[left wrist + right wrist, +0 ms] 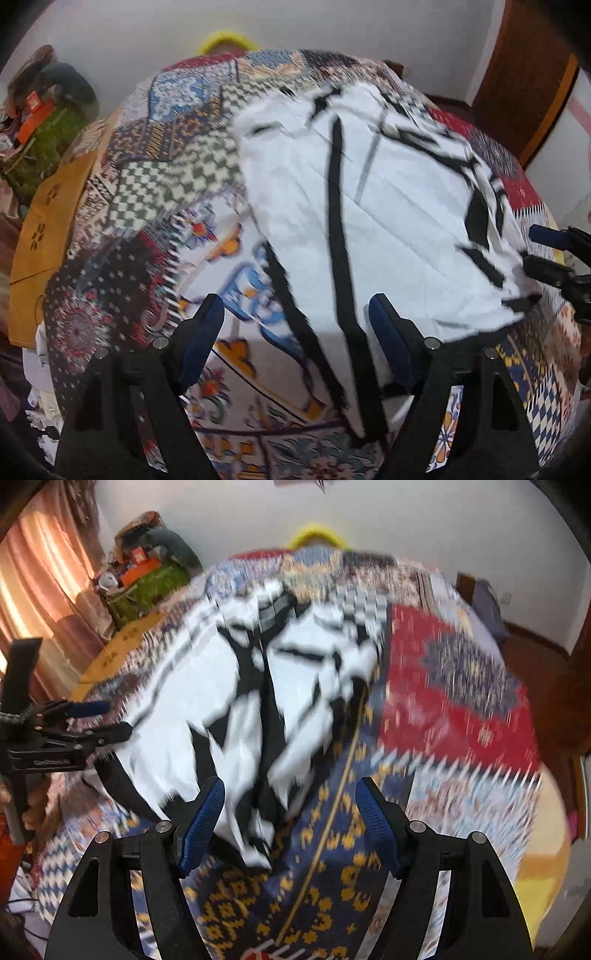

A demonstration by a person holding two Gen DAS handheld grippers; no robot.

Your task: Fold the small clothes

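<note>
A small white garment with black trim (388,206) lies spread on a patchwork cloth (155,177) over the table. My left gripper (297,314) is open, with its jaws wide apart over the garment's near black-edged hem. In the right wrist view the garment (236,716) looks crumpled and blurred. My right gripper (290,801) is open over the garment's near corner. The right gripper also shows in the left wrist view (554,254) at the garment's right edge. The left gripper shows in the right wrist view (99,720) at the garment's left edge.
The patchwork cloth (454,701) covers the whole round table. A yellow object (227,40) sits behind the far edge by the white wall. A green box of clutter (144,587) and a curtain (40,590) stand to the left. A wooden door (524,81) is at the right.
</note>
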